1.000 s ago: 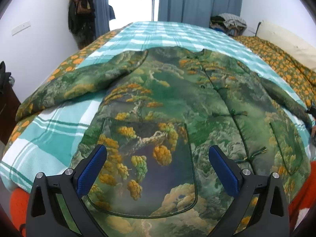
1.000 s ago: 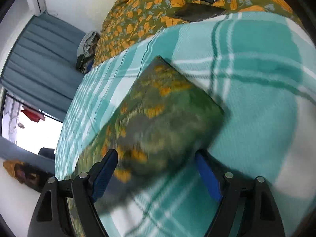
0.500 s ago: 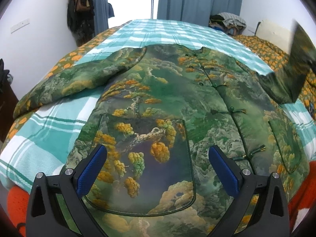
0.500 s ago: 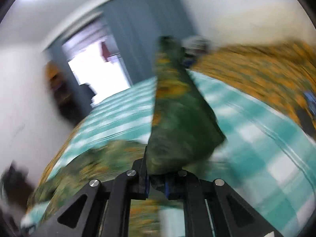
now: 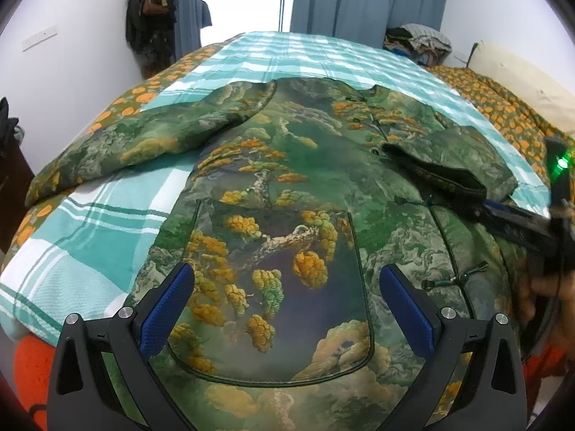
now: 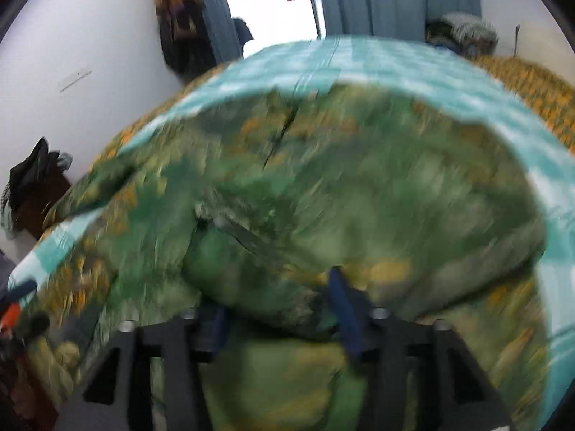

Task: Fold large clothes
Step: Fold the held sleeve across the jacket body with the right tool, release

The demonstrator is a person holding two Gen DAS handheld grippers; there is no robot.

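Observation:
A large green jacket (image 5: 287,179) with a tree-and-cloud print lies front up on the bed. Its left sleeve (image 5: 143,143) stretches out to the left. Its right sleeve (image 5: 449,158) is folded inward and rests on the chest. My left gripper (image 5: 284,298) hovers open above the big front pocket, nothing between its fingers. My right gripper (image 5: 496,212) reaches in from the right, at the folded sleeve's cuff. In the blurred right wrist view, my right gripper (image 6: 276,309) has its jaws opening, with bunched sleeve cloth (image 6: 273,287) lying between them over the jacket (image 6: 341,179).
A teal plaid blanket (image 5: 305,57) covers the bed over an orange floral sheet (image 5: 503,107). A pillow (image 5: 521,72) and a clothes pile (image 5: 420,39) sit at the far right. Dark garments (image 5: 151,18) hang on the left wall. A hand (image 5: 546,294) holds the right gripper.
My right gripper shut on the right sleeve's cuff, lifted it off the blanket and swept it left onto the jacket's chest, where its jaws have parted. The left gripper has stayed put.

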